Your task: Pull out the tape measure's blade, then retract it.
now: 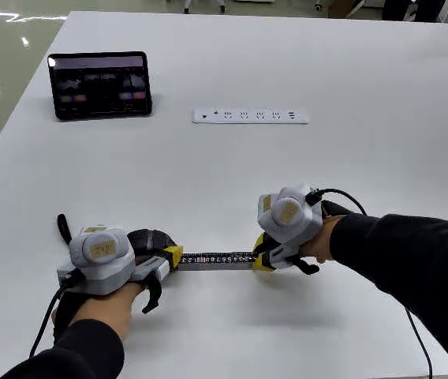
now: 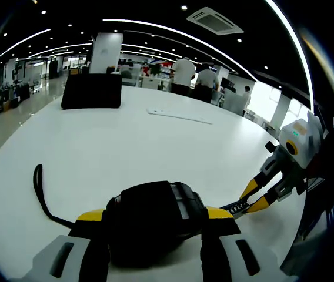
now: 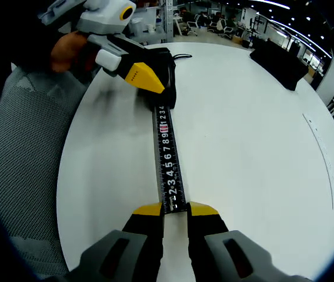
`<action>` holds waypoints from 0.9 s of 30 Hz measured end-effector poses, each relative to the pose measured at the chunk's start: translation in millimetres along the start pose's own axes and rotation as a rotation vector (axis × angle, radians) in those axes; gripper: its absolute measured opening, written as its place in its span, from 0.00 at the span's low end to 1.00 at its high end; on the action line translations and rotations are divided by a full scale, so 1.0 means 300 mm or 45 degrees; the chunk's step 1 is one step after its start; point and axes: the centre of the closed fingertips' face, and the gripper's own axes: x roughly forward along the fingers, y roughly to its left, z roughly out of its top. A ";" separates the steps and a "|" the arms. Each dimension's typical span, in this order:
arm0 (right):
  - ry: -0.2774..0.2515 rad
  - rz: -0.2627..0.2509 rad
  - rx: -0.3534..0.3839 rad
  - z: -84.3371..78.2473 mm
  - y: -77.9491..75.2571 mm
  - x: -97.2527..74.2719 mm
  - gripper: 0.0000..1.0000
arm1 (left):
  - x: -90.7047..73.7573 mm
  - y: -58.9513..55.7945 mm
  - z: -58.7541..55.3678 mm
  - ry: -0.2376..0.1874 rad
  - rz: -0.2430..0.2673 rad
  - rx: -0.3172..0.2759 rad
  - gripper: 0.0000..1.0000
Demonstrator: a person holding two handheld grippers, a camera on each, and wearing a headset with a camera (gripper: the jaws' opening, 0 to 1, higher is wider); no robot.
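Fingers (image 2: 219, 213) of the left gripper (image 2: 155, 214) clamp the tape measure case (image 2: 155, 226) as an anchor while the right gripper's (image 3: 175, 210) fingers (image 3: 148, 210) pinch the blade (image 3: 168, 164) by its tip to control its travel

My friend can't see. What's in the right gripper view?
The right gripper pinches the tip of a dark numbered tape blade, pulled out across the white table from a black tape measure case. The left gripper, yellow-tipped, clamps that case.
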 end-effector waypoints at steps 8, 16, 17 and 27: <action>-0.007 0.010 -0.005 0.004 0.004 0.003 0.11 | -0.001 0.000 -0.002 0.001 -0.018 -0.003 0.58; -0.012 0.013 0.064 0.019 0.009 0.010 0.11 | -0.003 -0.002 -0.004 0.007 -0.020 -0.001 0.58; -0.012 0.014 0.062 0.020 0.008 0.012 0.11 | -0.002 -0.002 -0.004 0.006 -0.020 0.000 0.58; -0.011 0.012 0.033 0.051 0.016 0.033 0.11 | -0.003 -0.001 -0.005 0.008 -0.020 -0.001 0.58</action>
